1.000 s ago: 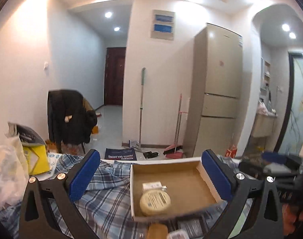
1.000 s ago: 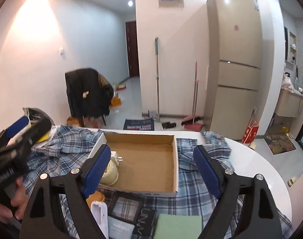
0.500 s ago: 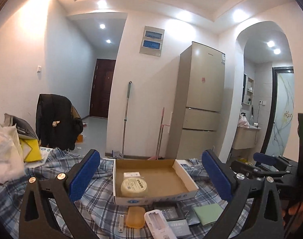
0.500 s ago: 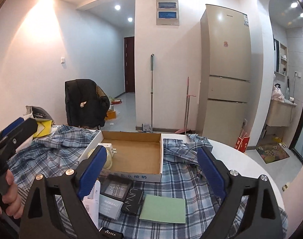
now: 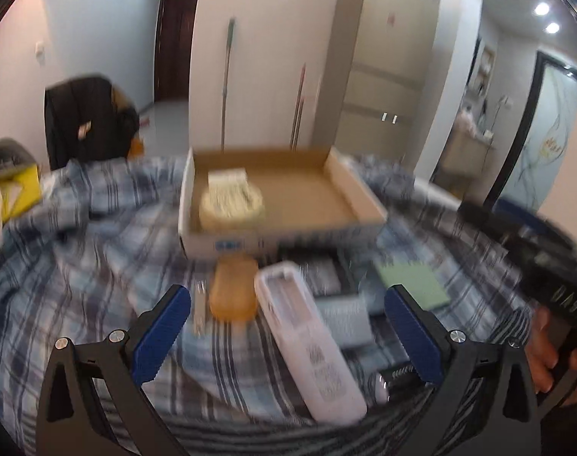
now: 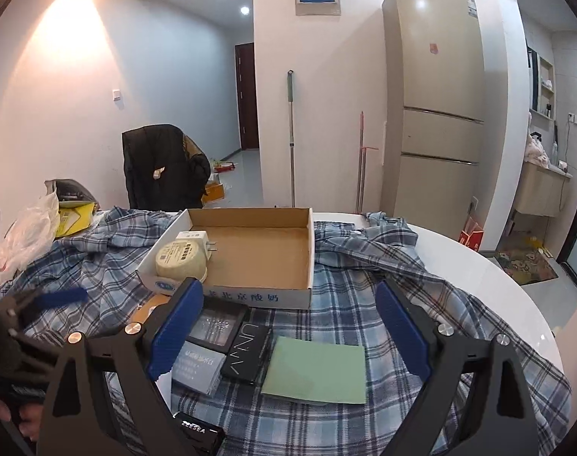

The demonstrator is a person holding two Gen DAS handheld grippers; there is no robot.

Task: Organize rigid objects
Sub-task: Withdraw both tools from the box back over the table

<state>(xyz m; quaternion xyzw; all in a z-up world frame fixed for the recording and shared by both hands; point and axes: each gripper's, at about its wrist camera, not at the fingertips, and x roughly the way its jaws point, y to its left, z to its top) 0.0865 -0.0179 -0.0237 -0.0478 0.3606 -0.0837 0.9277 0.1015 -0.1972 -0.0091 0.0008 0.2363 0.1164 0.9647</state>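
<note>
A round white table [image 6: 489, 277] carried everything, bare only toward three o'clock. A blue plaid cloth [image 6: 364, 266] lay rumpled over the rest of it. On the cloth, an open cardboard box [image 6: 250, 296] sat toward twelve o'clock, with a green pad [image 6: 315, 370], dark flat cases [image 6: 246, 353] and a white remote [image 5: 311, 342] just beside it at six. A yellow bag [image 6: 73, 218] lay at ten o'clock.

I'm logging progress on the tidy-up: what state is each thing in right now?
Cardboard box: open, mostly bare.
Round tin: in box.
White plug: in box.
White remote: flat on cloth, outside box.
Green pad: flat on cloth, outside box.
Left tool: open, empty.
Right tool: open, empty.
</note>
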